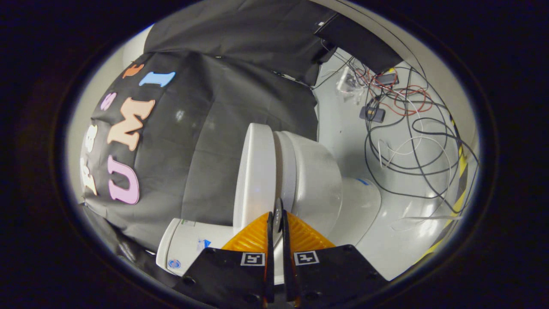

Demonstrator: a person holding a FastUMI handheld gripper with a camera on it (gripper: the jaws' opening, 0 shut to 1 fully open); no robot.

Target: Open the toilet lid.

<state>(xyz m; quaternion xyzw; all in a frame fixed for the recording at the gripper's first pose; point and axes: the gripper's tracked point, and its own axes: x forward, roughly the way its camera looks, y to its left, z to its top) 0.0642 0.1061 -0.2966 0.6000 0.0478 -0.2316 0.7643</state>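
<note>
Tongs [277, 214] at edge of toilet lid [256, 171].
Tongs narrow, nearly closed, tips at the lid's rim beside the bowl [313, 180]; cables [411, 128] on floor beyond toilet.

Black cloth wall [223, 128] behind, glossy white floor [407, 223] catching light glare, strewn with tangled black, white and red cables [411, 128] and small boxes [372, 113], yellow-black hazard tape [461, 171] along its far edge.

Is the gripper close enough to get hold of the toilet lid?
Probably yes. The gripper has its fingers nearly closed right at the edge of the toilet lid, with nothing between them. Whether both fingers actually press on the lid is unclear.
</note>
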